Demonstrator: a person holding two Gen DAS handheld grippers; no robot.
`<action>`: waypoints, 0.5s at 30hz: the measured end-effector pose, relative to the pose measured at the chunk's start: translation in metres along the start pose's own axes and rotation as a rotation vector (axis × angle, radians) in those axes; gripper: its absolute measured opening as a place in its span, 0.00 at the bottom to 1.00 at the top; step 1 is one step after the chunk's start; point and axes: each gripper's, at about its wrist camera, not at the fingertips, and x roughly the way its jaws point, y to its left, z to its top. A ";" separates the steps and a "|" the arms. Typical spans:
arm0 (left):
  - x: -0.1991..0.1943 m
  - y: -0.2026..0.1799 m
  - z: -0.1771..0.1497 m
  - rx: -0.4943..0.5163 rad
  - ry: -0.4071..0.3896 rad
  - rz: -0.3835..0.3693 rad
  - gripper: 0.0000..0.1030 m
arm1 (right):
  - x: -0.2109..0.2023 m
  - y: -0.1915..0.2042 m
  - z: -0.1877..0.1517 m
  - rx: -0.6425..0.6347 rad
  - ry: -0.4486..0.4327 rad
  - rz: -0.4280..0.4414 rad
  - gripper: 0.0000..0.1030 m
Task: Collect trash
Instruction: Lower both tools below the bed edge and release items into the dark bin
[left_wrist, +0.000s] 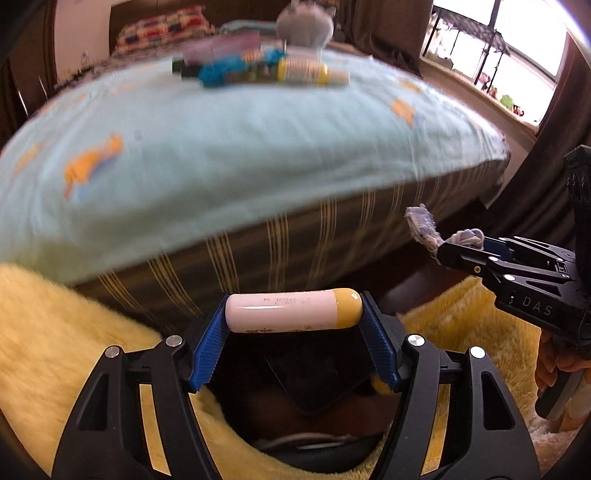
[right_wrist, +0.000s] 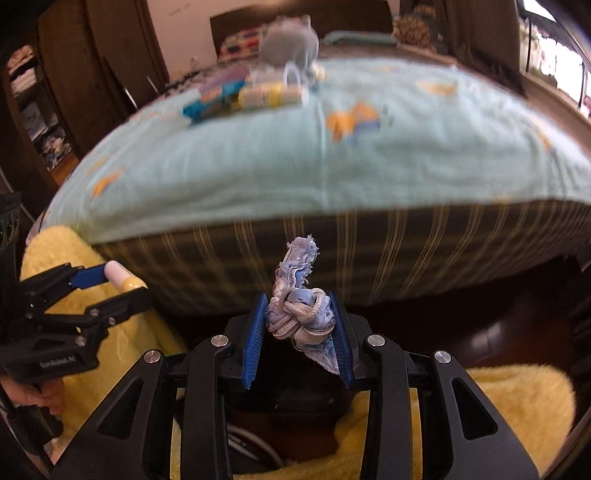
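My left gripper (left_wrist: 293, 312) is shut on a white tube with a yellow cap (left_wrist: 291, 311), held crosswise between the blue pads, in front of the bed's edge. My right gripper (right_wrist: 300, 323) is shut on a knotted scrap of blue-grey cloth (right_wrist: 301, 314) whose frayed end sticks up. Each gripper shows in the other's view: the right one (left_wrist: 448, 245) at the right, the left one (right_wrist: 118, 282) at the left. More litter (left_wrist: 255, 68) lies far back on the bed: a blue wrapper, a yellow-capped bottle (left_wrist: 301, 70), small boxes.
The bed has a pale blue sheet (left_wrist: 221, 147) and a striped mattress side (left_wrist: 295, 240). A grey plush toy (right_wrist: 290, 46) sits behind the litter. A yellow fluffy rug (left_wrist: 55, 332) lies below both grippers. A dark opening (left_wrist: 306, 410) sits under the left gripper. Window at right.
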 end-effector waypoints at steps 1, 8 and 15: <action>0.007 0.000 -0.003 -0.005 0.023 -0.009 0.63 | 0.010 -0.001 -0.003 0.012 0.027 0.010 0.34; 0.072 0.002 -0.011 -0.040 0.179 -0.016 0.63 | 0.067 -0.013 -0.015 0.078 0.186 0.020 0.34; 0.112 -0.008 -0.020 -0.001 0.255 0.011 0.63 | 0.099 -0.018 -0.017 0.108 0.238 0.020 0.35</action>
